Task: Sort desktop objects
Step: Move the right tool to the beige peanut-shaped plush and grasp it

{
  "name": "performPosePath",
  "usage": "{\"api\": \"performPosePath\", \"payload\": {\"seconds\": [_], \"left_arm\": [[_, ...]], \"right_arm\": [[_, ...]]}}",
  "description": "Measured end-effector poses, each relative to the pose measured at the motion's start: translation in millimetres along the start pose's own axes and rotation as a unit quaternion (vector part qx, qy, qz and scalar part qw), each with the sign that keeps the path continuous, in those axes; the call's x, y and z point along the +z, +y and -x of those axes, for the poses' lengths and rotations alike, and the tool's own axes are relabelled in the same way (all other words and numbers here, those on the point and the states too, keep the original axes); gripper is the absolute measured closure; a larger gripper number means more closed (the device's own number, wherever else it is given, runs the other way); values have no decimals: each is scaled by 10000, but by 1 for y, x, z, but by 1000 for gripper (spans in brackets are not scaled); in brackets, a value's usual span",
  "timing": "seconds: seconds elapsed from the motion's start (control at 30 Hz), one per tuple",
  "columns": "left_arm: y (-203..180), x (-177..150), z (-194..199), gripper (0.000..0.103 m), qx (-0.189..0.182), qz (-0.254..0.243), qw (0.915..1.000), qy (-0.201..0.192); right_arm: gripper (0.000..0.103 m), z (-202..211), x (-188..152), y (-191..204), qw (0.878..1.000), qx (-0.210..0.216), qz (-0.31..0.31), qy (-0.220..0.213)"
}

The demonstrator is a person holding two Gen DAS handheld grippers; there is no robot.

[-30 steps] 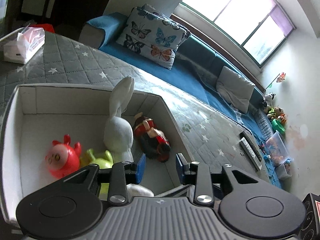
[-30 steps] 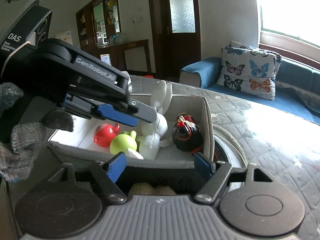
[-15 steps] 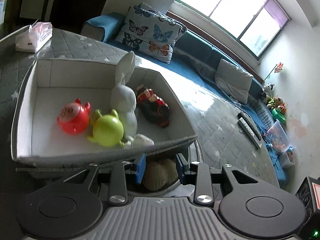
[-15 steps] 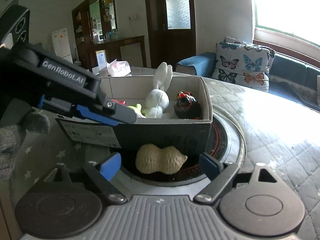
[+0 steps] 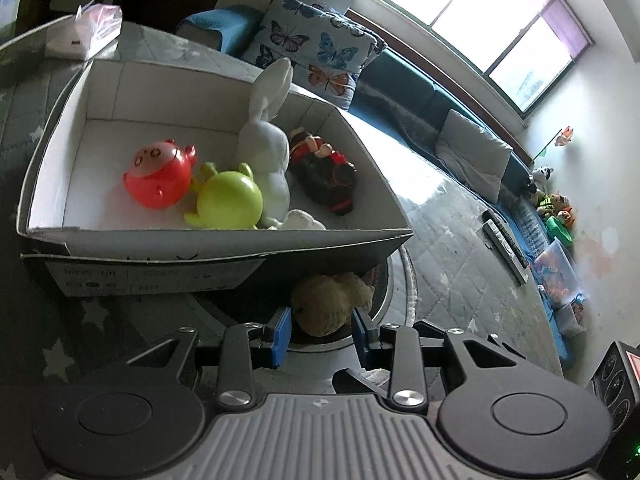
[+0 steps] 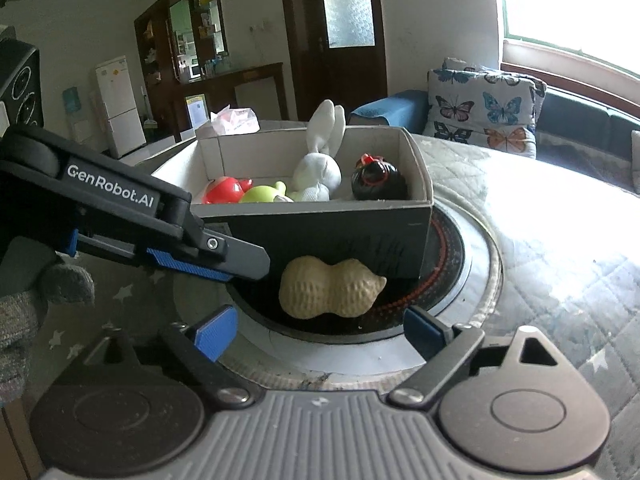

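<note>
The left tool [image 5: 320, 332] has a matte black body with a ribbed grey plate at its centre, two round black discs either side, silver screws at the linkage pivots and blue ribbed pads [image 5: 282, 334] on its fingers. The right tool [image 6: 318, 334] is built alike, with the same blue pads [image 6: 214, 336] on black fingers. Seen from the right wrist, the left tool's side arm bears white "GenRobot.AI" lettering. The person's hand [image 6: 24, 304] wears a grey knitted glove.

Count's four toys in one box [image 5: 224, 244], one peanut toy [image 6: 330, 288] outside, one tissue pack [image 5: 86, 32], two grippers.
</note>
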State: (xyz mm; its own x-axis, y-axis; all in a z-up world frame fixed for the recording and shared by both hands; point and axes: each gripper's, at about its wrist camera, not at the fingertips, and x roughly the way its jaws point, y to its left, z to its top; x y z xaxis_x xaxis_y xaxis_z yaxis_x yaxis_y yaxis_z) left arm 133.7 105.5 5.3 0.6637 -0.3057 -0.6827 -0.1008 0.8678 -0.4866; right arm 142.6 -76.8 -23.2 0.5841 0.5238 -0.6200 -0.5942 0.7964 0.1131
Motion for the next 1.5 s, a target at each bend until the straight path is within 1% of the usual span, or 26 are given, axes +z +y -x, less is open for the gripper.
{"api": "performPosePath", "payload": {"seconds": [0.13, 0.33, 0.67, 0.83, 0.93, 1.0, 1.13, 1.2, 1.5], "left_arm": [[5, 0, -3, 68, -31, 135, 9999, 1], [8, 3, -11, 67, -136, 280, 9995, 65], [12, 6, -25, 67, -288, 597, 9977, 159], [14, 8, -31, 66, -266, 714, 9970, 139], [17, 8, -34, 66, -240, 787, 9965, 162], [19, 9, -36, 66, -235, 828, 9961, 193], [22, 10, -39, 65, -293, 877, 9954, 256], [22, 10, -41, 66, -331, 880, 9952, 284], [13, 7, -37, 66, -330, 535, 9977, 256]], "right_arm": [[11, -6, -2, 0, 10000, -65, -18, 27], [13, -16, -2, 1, 10000, -39, -38, 60], [16, -31, 6, -4, 9999, -20, -115, 101], [16, -39, 12, -4, 9999, -1, -94, 98], [19, -44, 14, -5, 9999, 19, -62, 138], [23, -46, 13, -5, 9999, 44, -56, 153], [26, -49, 12, -7, 9998, 55, -32, 175], [32, -50, 12, -8, 9998, 35, -36, 167], [34, -44, 10, -8, 9999, -6, -55, 100]]}}
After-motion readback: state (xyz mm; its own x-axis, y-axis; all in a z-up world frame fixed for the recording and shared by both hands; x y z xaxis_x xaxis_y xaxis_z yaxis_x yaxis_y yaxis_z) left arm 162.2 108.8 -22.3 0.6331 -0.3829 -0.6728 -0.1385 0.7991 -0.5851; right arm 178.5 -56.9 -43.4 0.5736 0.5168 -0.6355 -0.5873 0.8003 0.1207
